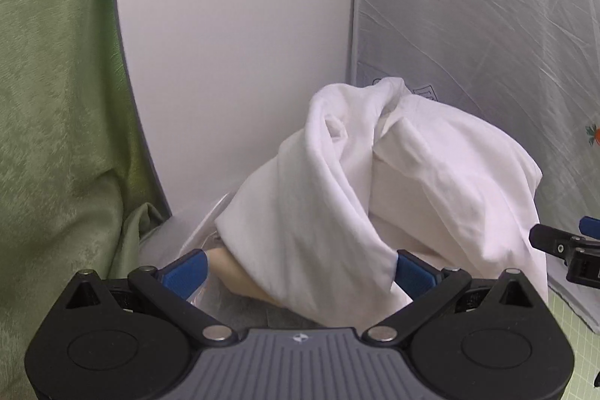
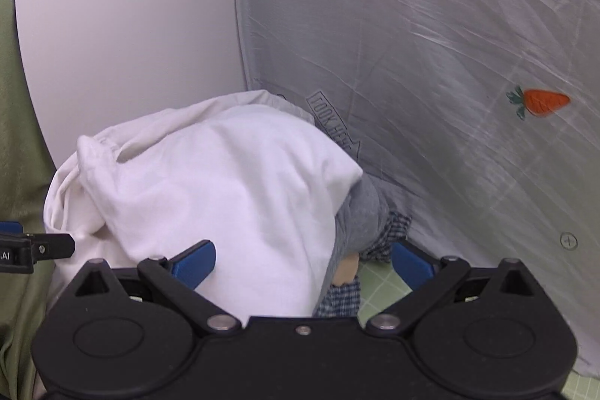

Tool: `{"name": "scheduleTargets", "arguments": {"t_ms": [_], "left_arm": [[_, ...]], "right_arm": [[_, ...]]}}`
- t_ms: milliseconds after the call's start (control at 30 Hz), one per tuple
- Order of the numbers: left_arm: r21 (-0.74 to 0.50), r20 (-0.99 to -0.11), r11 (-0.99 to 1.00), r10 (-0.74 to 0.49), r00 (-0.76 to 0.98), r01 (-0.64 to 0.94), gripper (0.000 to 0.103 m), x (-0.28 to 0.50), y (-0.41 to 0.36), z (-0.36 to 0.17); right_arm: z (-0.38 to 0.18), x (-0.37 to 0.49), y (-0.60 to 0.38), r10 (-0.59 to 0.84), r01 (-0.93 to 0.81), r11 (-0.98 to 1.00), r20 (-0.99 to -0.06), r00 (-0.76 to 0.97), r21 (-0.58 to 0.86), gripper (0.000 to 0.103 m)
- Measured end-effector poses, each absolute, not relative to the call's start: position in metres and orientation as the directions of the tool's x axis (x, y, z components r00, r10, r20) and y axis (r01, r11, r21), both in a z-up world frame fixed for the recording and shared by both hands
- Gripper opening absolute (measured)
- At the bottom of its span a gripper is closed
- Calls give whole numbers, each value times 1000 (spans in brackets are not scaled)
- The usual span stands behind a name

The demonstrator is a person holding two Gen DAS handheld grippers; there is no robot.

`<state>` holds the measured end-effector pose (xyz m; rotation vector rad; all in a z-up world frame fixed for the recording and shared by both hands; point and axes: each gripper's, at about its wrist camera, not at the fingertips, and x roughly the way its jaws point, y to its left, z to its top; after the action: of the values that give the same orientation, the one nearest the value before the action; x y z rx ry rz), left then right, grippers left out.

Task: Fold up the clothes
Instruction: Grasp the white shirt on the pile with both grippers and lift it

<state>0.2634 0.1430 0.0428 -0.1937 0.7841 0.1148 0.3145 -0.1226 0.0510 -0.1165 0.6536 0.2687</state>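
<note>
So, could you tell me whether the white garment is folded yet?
Not folded: the white garment sits bunched in a rumpled heap, draped over other clothes.

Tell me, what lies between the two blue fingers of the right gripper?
In the right wrist view, the white garment fills most of the gap of the right gripper, with grey cloth and checked fabric beside it, over green gridded mat.

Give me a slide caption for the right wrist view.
Open right gripper facing a white garment heaped over gray and plaid clothes.
</note>
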Motion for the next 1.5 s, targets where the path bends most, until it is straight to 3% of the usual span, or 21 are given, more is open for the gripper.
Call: {"name": "scheduleTargets", "arguments": {"t_ms": [233,333,367,400,433,467,567,667,800,1033,1233,1500], "left_arm": [[-188,-702,968,-14,712,-165,101,324,161,42],[-247,-697,958,-69,714,-149,87,342,165,39],[-270,-690,952,-88,718,-143,71,343,166,39],[-292,-681,947,-105,725,-137,49,343,166,39],[-298,-681,946,-118,723,-127,41,343,163,39],[-270,-684,956,-107,722,-114,34,342,157,40],[-198,-673,975,-62,737,-99,27,331,142,43],[-185,-652,977,-41,757,-106,17,313,135,50],[-158,-598,983,-20,801,-94,14,280,126,72],[-172,-439,983,-18,898,-65,13,217,102,128],[-168,-293,984,-110,950,62,13,162,66,185],[-193,-194,954,-268,944,231,12,93,-19,213]], "right_arm": [[41,394,-100,241,-333,942,-632,737,-30,102],[37,403,-103,288,-343,939,-628,723,35,102],[37,401,-103,295,-355,934,-622,725,29,98],[37,398,-102,302,-370,929,-613,730,17,88],[39,392,-103,308,-384,923,-601,737,1,83],[40,386,-104,309,-392,920,-591,745,-13,72],[46,364,-110,311,-411,909,-545,778,-68,36],[53,338,-114,306,-413,903,-497,812,-120,23],[68,292,-126,278,-362,919,-398,875,-154,14],[105,219,-180,190,-212,975,-242,952,-69,6],[136,145,-220,50,-59,995,-106,993,-84,5],[167,29,-320,-204,203,975,-1,979,-90,4]]}}
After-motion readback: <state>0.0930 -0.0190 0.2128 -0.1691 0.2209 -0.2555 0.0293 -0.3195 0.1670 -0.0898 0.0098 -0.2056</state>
